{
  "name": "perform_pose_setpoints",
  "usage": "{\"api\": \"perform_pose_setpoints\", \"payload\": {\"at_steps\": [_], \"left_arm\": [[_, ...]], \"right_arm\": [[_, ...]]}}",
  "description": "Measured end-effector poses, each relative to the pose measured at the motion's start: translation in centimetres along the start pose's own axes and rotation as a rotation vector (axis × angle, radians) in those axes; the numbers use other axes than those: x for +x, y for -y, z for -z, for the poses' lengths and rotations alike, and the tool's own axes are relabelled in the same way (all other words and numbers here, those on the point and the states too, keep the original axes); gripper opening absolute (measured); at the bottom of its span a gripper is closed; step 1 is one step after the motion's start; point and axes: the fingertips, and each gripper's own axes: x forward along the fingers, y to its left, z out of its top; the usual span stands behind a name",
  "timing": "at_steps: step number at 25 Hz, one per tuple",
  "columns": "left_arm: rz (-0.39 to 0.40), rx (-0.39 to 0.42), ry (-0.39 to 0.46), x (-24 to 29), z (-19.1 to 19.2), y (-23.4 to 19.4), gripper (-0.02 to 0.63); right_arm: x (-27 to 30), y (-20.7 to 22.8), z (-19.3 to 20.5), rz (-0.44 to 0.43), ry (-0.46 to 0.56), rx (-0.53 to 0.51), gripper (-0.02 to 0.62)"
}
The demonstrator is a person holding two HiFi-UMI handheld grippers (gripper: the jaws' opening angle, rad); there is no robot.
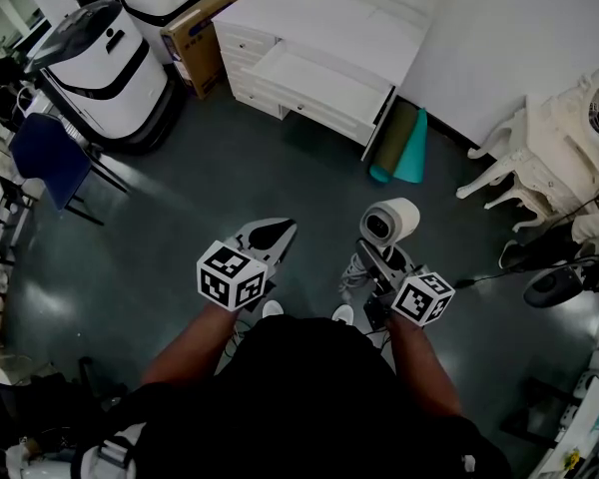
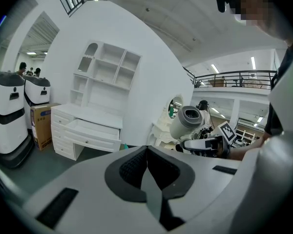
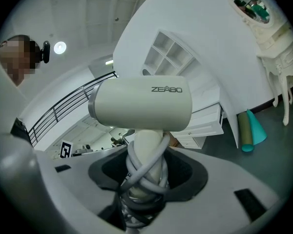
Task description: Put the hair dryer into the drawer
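Above the floor [image 1: 170, 183], the right gripper [image 3: 145, 175] pinches the hair dryer [image 3: 141, 105] by its handle. The left gripper [image 2: 147, 165] has its jaws pressed together, empty.

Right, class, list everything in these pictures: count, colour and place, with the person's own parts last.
hair dryer: one, cream, cord wound round its handle, in the right gripper
dresser: one, white, at the far wall
drawer: one, white, open in the dresser
box: one, brown, left of the dresser
machines: two, white and black, far left
rolls: two, olive and teal, right of the dresser
chair: one, blue, left side
ornate furniture: one group, white, right edge
left gripper: one, grey, jaws together, empty
right gripper: one, grey, jaws on the dryer's handle
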Motion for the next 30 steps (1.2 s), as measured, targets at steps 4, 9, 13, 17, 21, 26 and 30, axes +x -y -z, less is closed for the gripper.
{"api": "perform_pose_setpoints", "payload": {"at_steps": [4, 9, 13, 17, 21, 26, 30], "left_arm": [[0.005, -0.006, -0.004, -0.5, 0.3, -0.3, 0.011], [0.022, -0.009, -0.008, -1.3, 0.6, -1.0, 0.011], [0.007, 0.084, -0.036, -2.1, 1.1, -2.1, 0.011], [0.038, 0.094, -0.050, -2.9, 1.7, -3.1, 0.011], [0.070, 0.037, -0.052, -3.9, 2.0, -4.6, 0.011], [0.091, 0.032, -0.062, -4.9, 2.2, -6.1, 0.011], [0.095, 0.027, -0.064, -5.2, 2.4, -6.6, 0.011]], "right_arm": [[0.1, -0.5, 0.6, 0.007, -0.016, -0.006, 0.222], [0.6, -1.3, 1.5, 0.031, -0.017, -0.001, 0.222], [1.0, -1.9, 2.4, 0.064, -0.008, -0.013, 0.222], [2.0, -2.5, 3.4, 0.091, 0.012, 0.006, 0.222], [3.1, -3.6, 4.3, 0.111, 0.024, 0.019, 0.222], [4.5, -4.9, 5.0, 0.121, 0.046, 0.035, 0.222], [5.0, -5.4, 5.6, 0.122, 0.032, 0.035, 0.222]]}}
